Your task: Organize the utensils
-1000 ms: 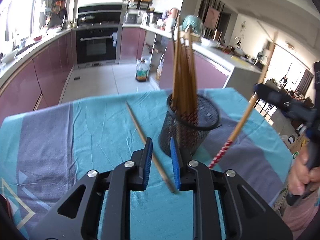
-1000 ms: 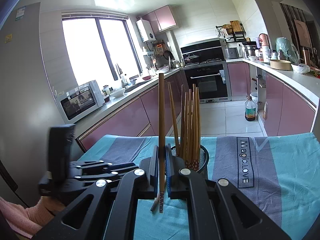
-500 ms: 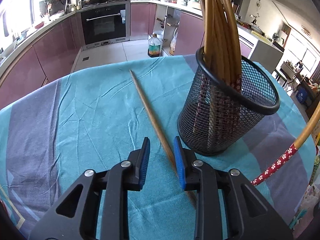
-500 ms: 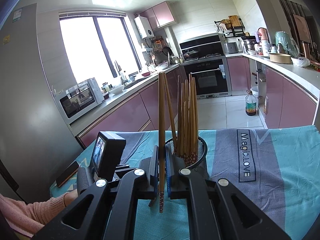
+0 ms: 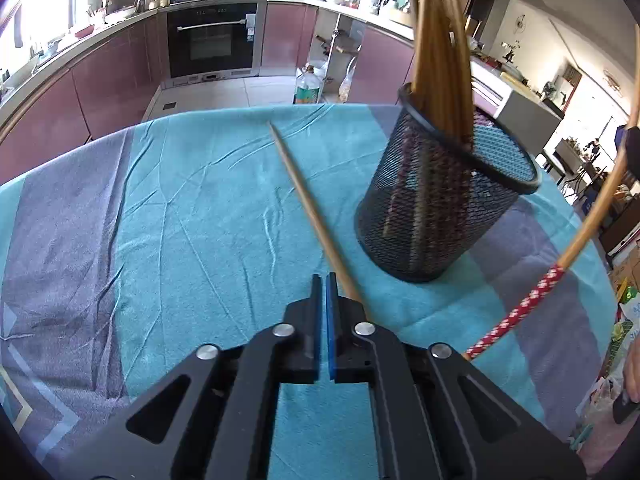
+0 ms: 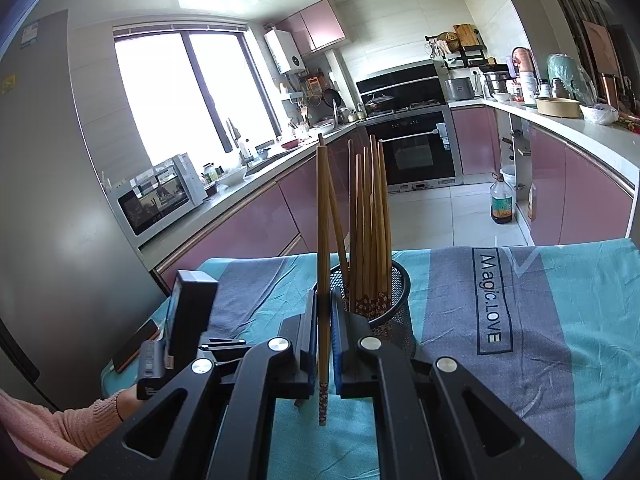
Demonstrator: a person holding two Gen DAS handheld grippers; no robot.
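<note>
A black mesh holder (image 5: 444, 200) stands on the teal and grey cloth with several wooden chopsticks (image 5: 440, 40) upright in it; it also shows in the right wrist view (image 6: 394, 300). A loose chopstick (image 5: 304, 196) lies on the cloth left of the holder, its near end running under my left gripper's right finger. My left gripper (image 5: 323, 284) is shut with nothing between its pads, just left of that chopstick. My right gripper (image 6: 323, 308) is shut on a chopstick (image 6: 323, 240) with a red patterned end, held upright beside the holder; this chopstick shows in the left wrist view (image 5: 560, 260).
The cloth-covered table (image 5: 180, 220) drops off to the kitchen floor beyond its far edge. A phone (image 6: 136, 344) lies at the table's left corner in the right wrist view. Purple cabinets and an oven (image 5: 212, 40) stand behind.
My left gripper has gone from open to shut and shifted left, so the loose chopstick now lies outside its pads. My right gripper still holds its chopstick upright by the holder.
</note>
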